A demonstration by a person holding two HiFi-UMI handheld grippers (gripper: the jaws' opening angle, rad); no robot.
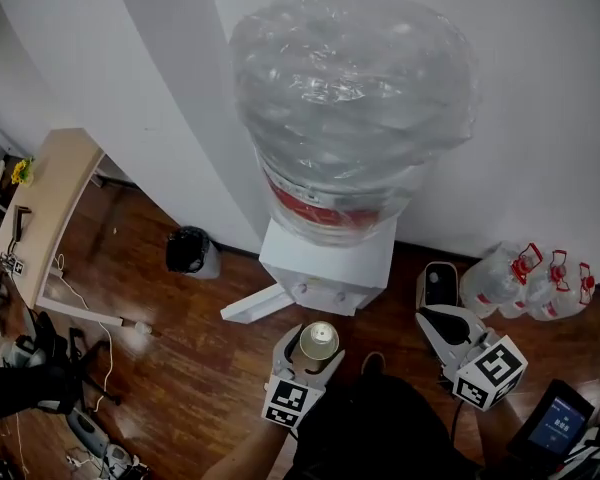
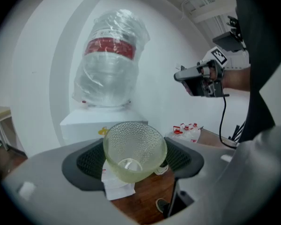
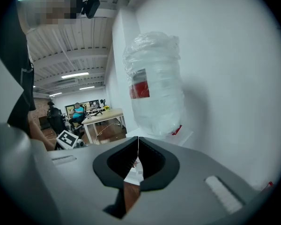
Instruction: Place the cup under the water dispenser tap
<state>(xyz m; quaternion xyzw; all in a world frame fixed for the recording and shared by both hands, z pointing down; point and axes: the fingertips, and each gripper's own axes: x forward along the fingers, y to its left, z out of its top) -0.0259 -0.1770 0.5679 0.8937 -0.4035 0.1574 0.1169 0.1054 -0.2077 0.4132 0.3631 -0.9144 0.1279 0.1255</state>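
Observation:
A clear dimpled glass cup (image 2: 131, 142) sits between the black pads of my left gripper (image 2: 136, 162), which is shut on it with the cup's mouth facing the camera. In the head view the cup (image 1: 319, 340) and left gripper (image 1: 313, 348) hang just in front of the white water dispenser (image 1: 325, 263), below its row of taps (image 1: 320, 293). A large plastic-wrapped bottle (image 1: 350, 108) tops the dispenser. My right gripper (image 1: 430, 318) hovers to the dispenser's right. Its jaws meet at the tips (image 3: 138, 143) with nothing between them.
A black bin (image 1: 188, 250) stands by the wall to the left, and a white board (image 1: 255, 305) lies at the dispenser's foot. Several small water jugs (image 1: 530, 283) sit at the right wall. A wooden desk (image 1: 45, 208) and cables are far left.

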